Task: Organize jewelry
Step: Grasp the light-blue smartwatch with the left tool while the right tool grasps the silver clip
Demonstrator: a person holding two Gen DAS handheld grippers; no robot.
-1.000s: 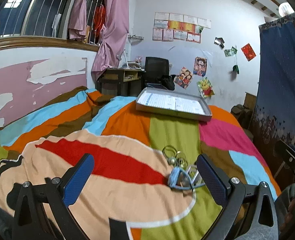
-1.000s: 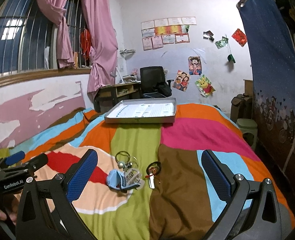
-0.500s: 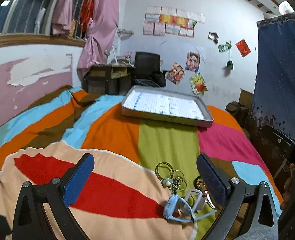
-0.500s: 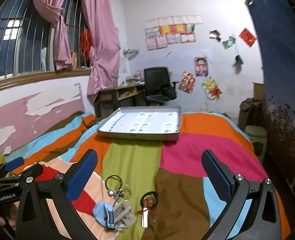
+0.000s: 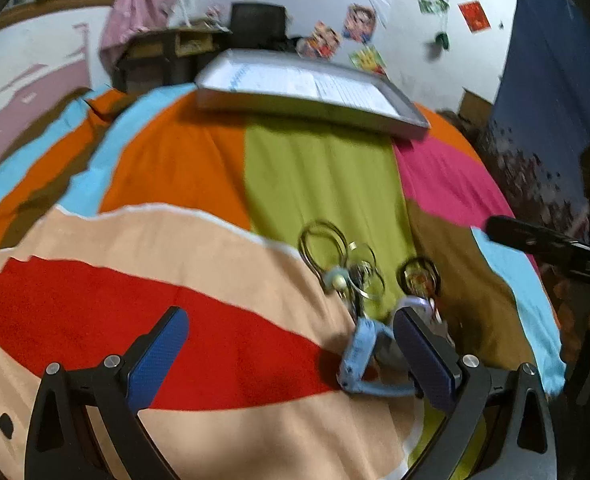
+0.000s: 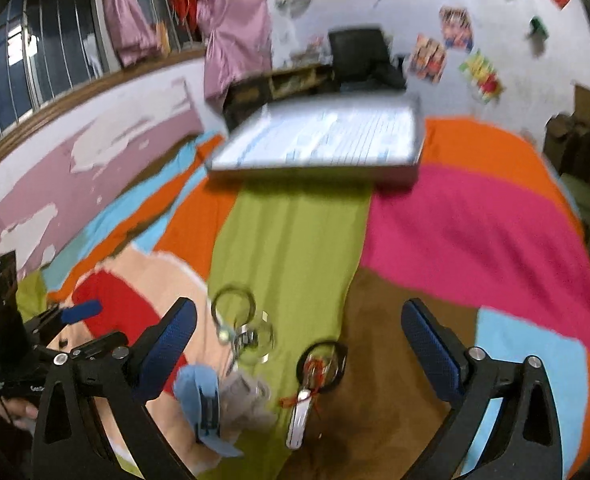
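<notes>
Approach step. Left gripper (image 5: 291, 356): jaws wide, empty, above the bed (image 5: 175, 168). Jewelry pile (image 6: 239, 344) lies on the bedspread just ahead; tray (image 6: 319, 148) well beyond. Right gripper (image 6: 299, 352): jaws just narrowed slightly, nothing gripped. Next: descend, close on one piece.

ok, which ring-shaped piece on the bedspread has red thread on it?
The dark ring on the brown patch; the silver hoops on the green stripe are bare.
</notes>
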